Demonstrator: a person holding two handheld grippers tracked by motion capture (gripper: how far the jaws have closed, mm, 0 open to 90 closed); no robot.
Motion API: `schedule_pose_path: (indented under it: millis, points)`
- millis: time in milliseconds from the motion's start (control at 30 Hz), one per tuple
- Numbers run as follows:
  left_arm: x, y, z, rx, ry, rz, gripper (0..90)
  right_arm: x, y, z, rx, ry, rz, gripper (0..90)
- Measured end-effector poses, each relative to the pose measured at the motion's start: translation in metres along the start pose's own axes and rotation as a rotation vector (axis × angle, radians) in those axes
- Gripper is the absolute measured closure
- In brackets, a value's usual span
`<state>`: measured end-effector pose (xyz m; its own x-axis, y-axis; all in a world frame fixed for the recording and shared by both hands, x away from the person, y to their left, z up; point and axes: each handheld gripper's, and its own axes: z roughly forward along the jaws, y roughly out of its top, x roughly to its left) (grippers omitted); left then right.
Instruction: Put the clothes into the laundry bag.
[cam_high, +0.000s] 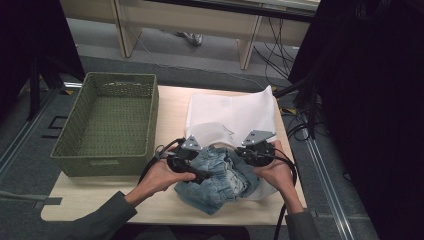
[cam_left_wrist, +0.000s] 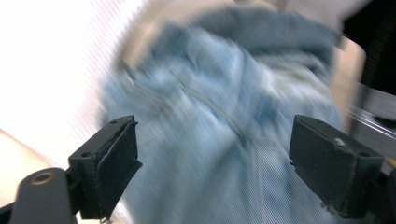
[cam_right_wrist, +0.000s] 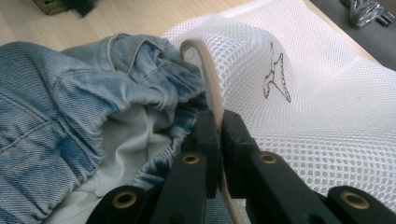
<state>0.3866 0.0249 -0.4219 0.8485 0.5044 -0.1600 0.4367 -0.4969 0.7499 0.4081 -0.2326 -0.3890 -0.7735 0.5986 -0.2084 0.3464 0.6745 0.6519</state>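
A crumpled light-blue denim garment (cam_high: 220, 182) lies at the table's front, partly inside the mouth of a white mesh bag (cam_high: 230, 112). My left gripper (cam_high: 201, 175) hovers over the denim's left side. In the left gripper view, which is blurred, the left gripper (cam_left_wrist: 215, 140) is open, its jaws wide apart with the denim (cam_left_wrist: 219, 102) beyond them and nothing pressed between. My right gripper (cam_high: 240, 153) sits at the denim's right. In the right gripper view, the right gripper (cam_right_wrist: 219, 122) is shut on the bag's beige rim cord (cam_right_wrist: 209, 74), with mesh (cam_right_wrist: 322, 107) to its right and denim (cam_right_wrist: 56, 93) to its left.
An empty green woven basket (cam_high: 107, 120) stands on the left part of the wooden table (cam_high: 170, 107). Black curtains and cables flank the right side. Beyond the table's far edge are the floor and wooden furniture legs.
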Motion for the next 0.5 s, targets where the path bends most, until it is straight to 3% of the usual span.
schedule_pose_path:
  millis: [67,133,167,200,233,267,300,333,367,400,433,500]
  points:
    - [-0.009,-0.012,-0.002,-0.013,-0.058,-0.009,14.8,-0.001,-0.001,0.0,-0.001,0.005,0.001,87.4]
    - [-0.028,-0.016,0.006,0.009,-0.134,0.032,14.8,-0.002,-0.001,0.0,-0.001,-0.007,0.003,87.4]
    - [-0.032,-0.016,0.011,0.035,-0.116,0.091,14.8,-0.002,-0.001,0.001,-0.002,-0.002,0.001,87.4]
    - [-0.036,-0.016,0.017,0.064,-0.071,0.147,14.9,-0.002,0.0,0.001,-0.004,0.001,-0.01,87.4]
    - [-0.038,-0.017,0.027,0.098,-0.046,0.182,14.9,-0.002,0.0,0.002,-0.005,0.002,-0.008,87.5]
    - [-0.035,-0.015,0.038,0.123,-0.04,0.281,14.8,0.0,0.0,0.002,-0.008,-0.01,0.004,87.4]
    - [-0.039,-0.018,0.047,0.17,-0.029,0.229,14.7,0.0,0.0,0.002,-0.008,-0.007,-0.001,87.4]
    - [-0.04,-0.017,0.055,0.176,-0.012,0.252,25.4,0.001,0.0,0.002,-0.011,-0.002,-0.007,87.5]
    - [-0.041,-0.016,0.059,0.186,0.005,0.28,47.3,0.003,0.001,0.001,-0.011,-0.006,-0.005,87.5]
    - [-0.04,-0.013,0.063,0.188,0.042,0.285,52.4,0.003,0.002,0.001,-0.017,0.006,-0.022,87.5]
    - [-0.04,-0.01,0.063,0.169,0.065,0.276,62.4,0.004,0.004,0.0,-0.009,0.006,-0.012,87.5]
    - [-0.035,0.001,0.06,0.13,0.099,0.246,69.6,0.006,0.006,-0.001,-0.028,0.003,-0.024,87.6]
